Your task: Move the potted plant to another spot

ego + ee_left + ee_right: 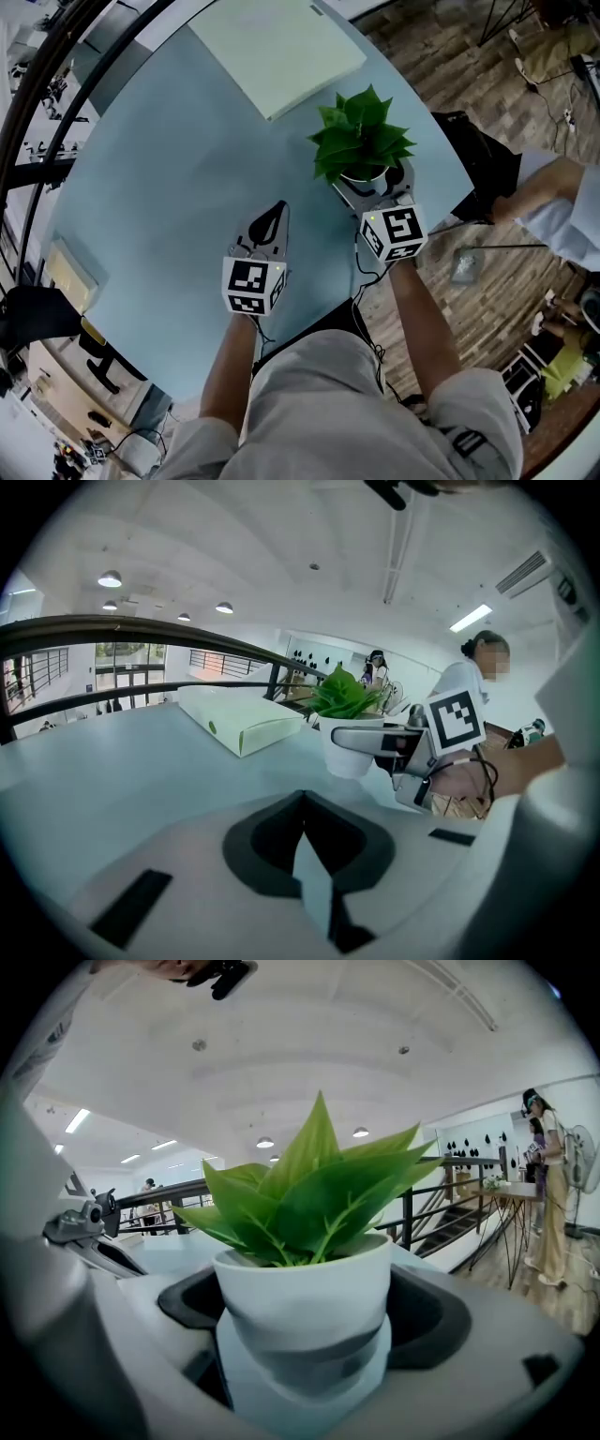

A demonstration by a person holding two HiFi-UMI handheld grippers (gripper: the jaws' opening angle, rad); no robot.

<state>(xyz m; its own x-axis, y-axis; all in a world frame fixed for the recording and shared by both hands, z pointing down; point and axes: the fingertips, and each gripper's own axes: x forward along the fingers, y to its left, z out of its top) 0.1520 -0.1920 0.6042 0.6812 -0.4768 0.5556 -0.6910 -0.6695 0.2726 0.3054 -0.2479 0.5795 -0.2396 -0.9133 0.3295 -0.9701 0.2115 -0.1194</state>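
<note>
Right gripper point(373, 190) is clamping the potted plant point(361, 141) between its jaws; left gripper point(271, 221) is idling closed alongside, relocation apparently yet to come.

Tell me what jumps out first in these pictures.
The bright green potted plant stands out, clasped by the right gripper near the right edge of the table. Left of it the left gripper is empty, jaws together; a pale green box lies at the far side.
</note>
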